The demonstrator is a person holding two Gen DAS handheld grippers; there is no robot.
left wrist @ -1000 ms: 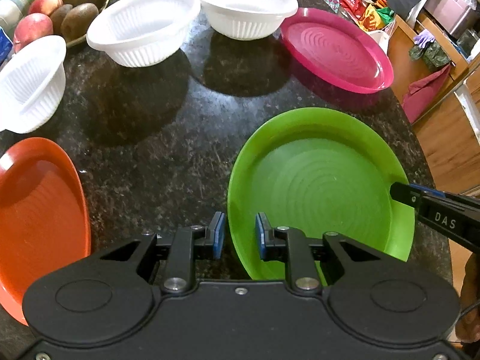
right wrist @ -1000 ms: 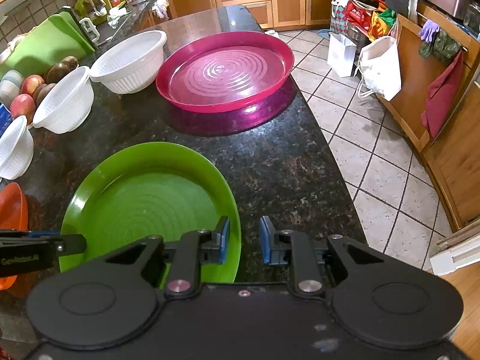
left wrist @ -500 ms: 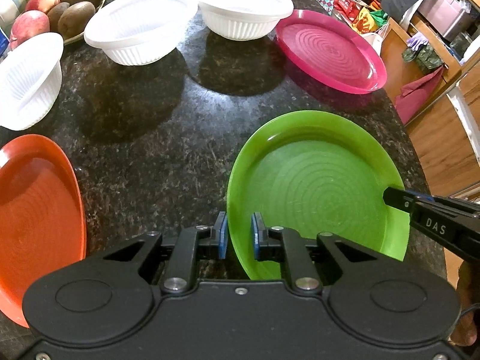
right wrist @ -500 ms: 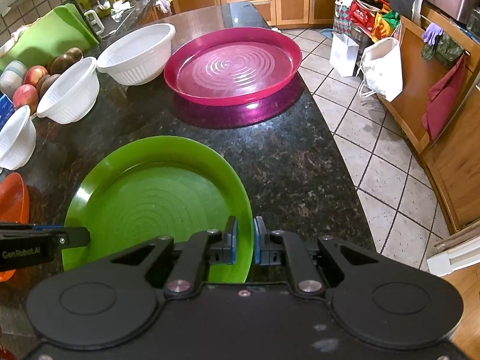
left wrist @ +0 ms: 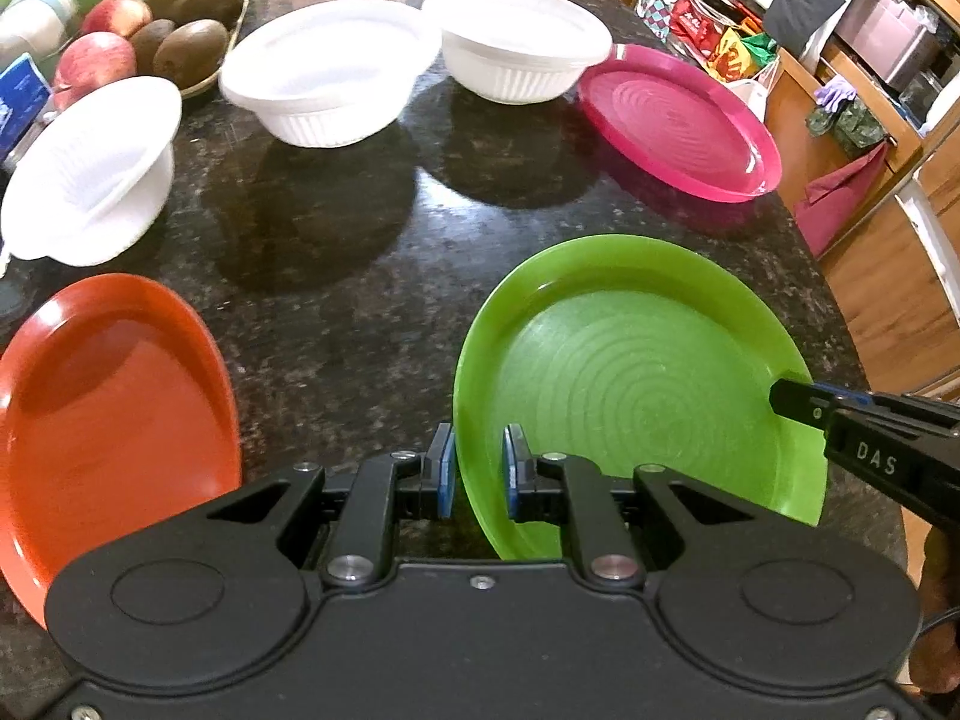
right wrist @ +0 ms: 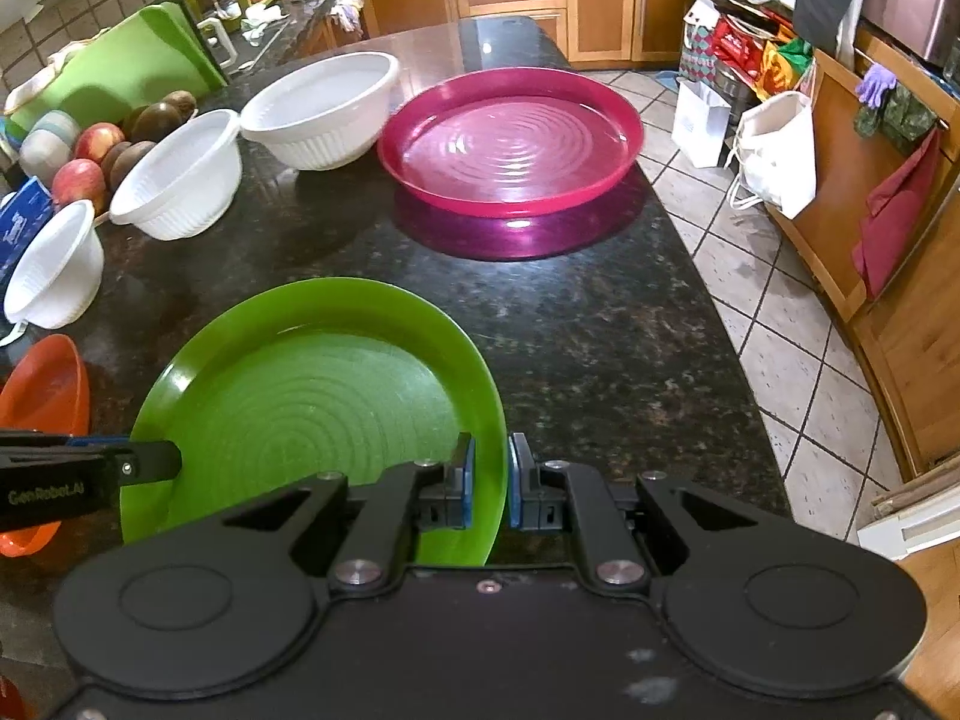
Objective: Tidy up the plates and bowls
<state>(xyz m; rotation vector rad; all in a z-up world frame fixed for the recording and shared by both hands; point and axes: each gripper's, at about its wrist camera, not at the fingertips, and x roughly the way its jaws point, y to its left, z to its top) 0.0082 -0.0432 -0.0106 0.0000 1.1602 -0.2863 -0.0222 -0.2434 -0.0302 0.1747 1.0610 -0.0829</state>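
A green plate (left wrist: 636, 396) (right wrist: 312, 402) lies near the front of the dark granite counter (left wrist: 360, 276). My left gripper (left wrist: 477, 471) is shut on its left rim. My right gripper (right wrist: 489, 477) is shut on its right rim and shows as a black finger (left wrist: 852, 420) in the left wrist view. An orange plate (left wrist: 108, 408) (right wrist: 42, 384) sits to the left. A pink plate (left wrist: 678, 120) (right wrist: 510, 132) lies at the back right. Three white bowls (left wrist: 90, 168) (left wrist: 330, 84) (left wrist: 522, 48) stand along the back and left.
A dish of apples and kiwis (left wrist: 150, 36) sits at the back left beside a green cutting board (right wrist: 114, 72). The counter's right edge drops to a tiled floor (right wrist: 780, 324) with bags (right wrist: 774, 150) and wooden cabinets (right wrist: 888, 252).
Both grippers closed from slightly open onto opposite rims of the green plate. Both views have shifted a little, with the plate held between them.
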